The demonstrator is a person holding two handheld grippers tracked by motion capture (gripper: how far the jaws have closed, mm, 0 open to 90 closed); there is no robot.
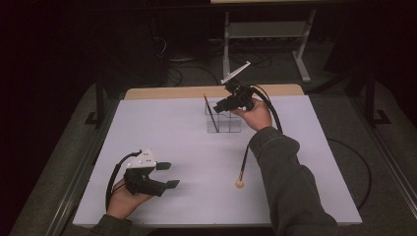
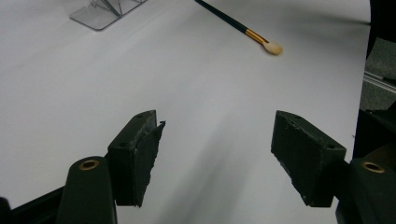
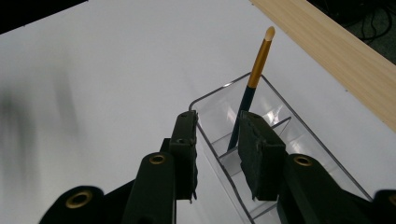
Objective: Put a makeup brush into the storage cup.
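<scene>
The right claw is held released over the clear holder at 12 o'clock, where one brush stands unpinched. Another brush lies on the counter at 3 o'clock of the released left claw.

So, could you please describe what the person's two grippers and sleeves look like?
Both are black two-jaw tools. The left gripper carries a pale grey three-cornered plate on top and trails a black cable. Its blocky jaws have brass-coloured eyelets at the base. The right gripper also has a black cable. The sleeve is dark grey-green.
</scene>
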